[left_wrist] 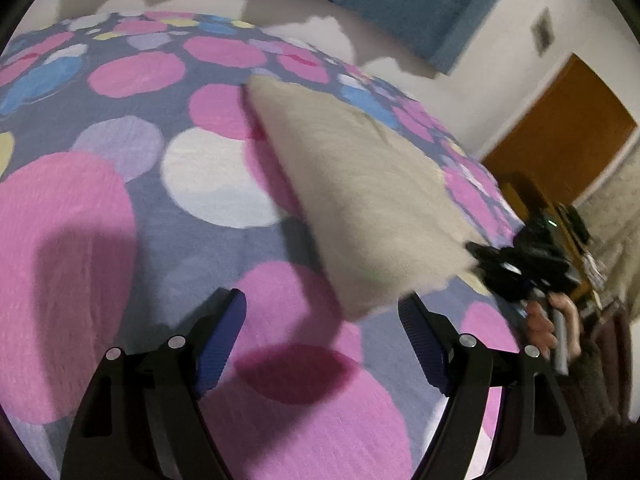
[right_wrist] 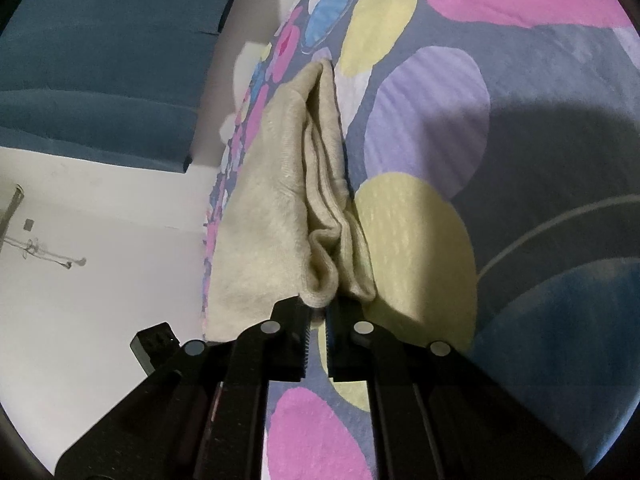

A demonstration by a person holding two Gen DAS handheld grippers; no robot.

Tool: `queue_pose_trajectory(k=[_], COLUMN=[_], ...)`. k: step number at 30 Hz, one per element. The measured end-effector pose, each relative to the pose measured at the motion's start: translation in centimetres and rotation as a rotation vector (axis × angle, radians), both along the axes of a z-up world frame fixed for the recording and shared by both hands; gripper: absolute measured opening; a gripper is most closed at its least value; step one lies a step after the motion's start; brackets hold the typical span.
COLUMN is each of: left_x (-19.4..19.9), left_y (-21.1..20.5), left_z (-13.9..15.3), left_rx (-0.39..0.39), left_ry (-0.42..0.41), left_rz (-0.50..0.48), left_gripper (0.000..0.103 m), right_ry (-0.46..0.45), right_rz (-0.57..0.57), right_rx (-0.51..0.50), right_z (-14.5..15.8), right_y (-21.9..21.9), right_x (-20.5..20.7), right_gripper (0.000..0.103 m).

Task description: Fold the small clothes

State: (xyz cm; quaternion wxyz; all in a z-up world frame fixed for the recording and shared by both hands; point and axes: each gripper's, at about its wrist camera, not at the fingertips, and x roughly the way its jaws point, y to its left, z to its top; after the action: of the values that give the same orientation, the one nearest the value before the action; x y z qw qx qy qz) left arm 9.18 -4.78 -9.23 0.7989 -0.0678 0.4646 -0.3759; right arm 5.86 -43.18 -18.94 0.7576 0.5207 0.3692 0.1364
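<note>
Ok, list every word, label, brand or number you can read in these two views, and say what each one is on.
None can be read in either view.
The beige garment shows no tag or print.
The bedspread has only coloured circles.
The small grey plate on the wall is too blurred to tell.
The black fingers of the right gripper bear no marking.

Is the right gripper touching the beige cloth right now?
Touching. In the right wrist view, the right gripper is shut on the bunched edge of the beige cloth, the fabric pinched between its fingers.
</note>
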Motion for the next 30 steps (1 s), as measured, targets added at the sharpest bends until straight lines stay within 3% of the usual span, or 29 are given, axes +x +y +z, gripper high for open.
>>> queue_pose_trajectory(k=[5,7,9,11,16,21,22,24,26,30], left_x=[-1.4,-1.6,-1.0,0.1,1.6,1.0,1.1,1.3,1.5,1.4], left_y=[0.5,1.1,1.0,-0.4,-3.7,-3.3,-3.2,-2.9,-2.5,-2.6], left_z=[2.9,4.0,4.3,3.8,0.4,-0.5,-0.7,-1.0,-0.9,-0.9], left_rx=[-0.077,-0.139,-0.196,-0.159,0.052,0.061,0.054,0.037,0.011,0.005], left_ry=[-0.015,-0.018,0.007,0.022,0.009,-0.028,-0.023,-0.009,0.003,0.014], left_rz=[-0.130,-0.137,-0.125,-0.092,-0.050,-0.050,-0.048,-0.046,-0.044,-0.043], left_gripper=[0.077,0.077,0.077,0.077,0.077,0.077,0.077,0.077,0.077,0.077], right_ry=[0.022,0.023,0.002,-0.015,-0.052,0.005,0.014,0.034,0.058,0.075], right_rz=[0.013,-0.003,-0.014,-0.030,-0.025,0.001,0.008,0.038,0.025,-0.001], right_rx=[-0.082,-0.143,-0.152,-0.132,-0.109,-0.144,-0.157,-0.203,-0.274,-0.245], right_z=[1.6,2.7,3.8,4.5,5.7,4.9,4.9,4.8,4.7,2.8], right_y=[-0.8,-1.4,-2.2,-3.1,-4.2,-3.6,-3.4,-2.8,-2.7,-3.6], right_x=[-1.5,-1.9,-1.5,0.1,6.6,12.8,13.8,15.7,16.8,17.9], right_gripper=[0.018,0.029,0.031,0.031,0.031,0.031,0.031,0.008,0.005,0.005])
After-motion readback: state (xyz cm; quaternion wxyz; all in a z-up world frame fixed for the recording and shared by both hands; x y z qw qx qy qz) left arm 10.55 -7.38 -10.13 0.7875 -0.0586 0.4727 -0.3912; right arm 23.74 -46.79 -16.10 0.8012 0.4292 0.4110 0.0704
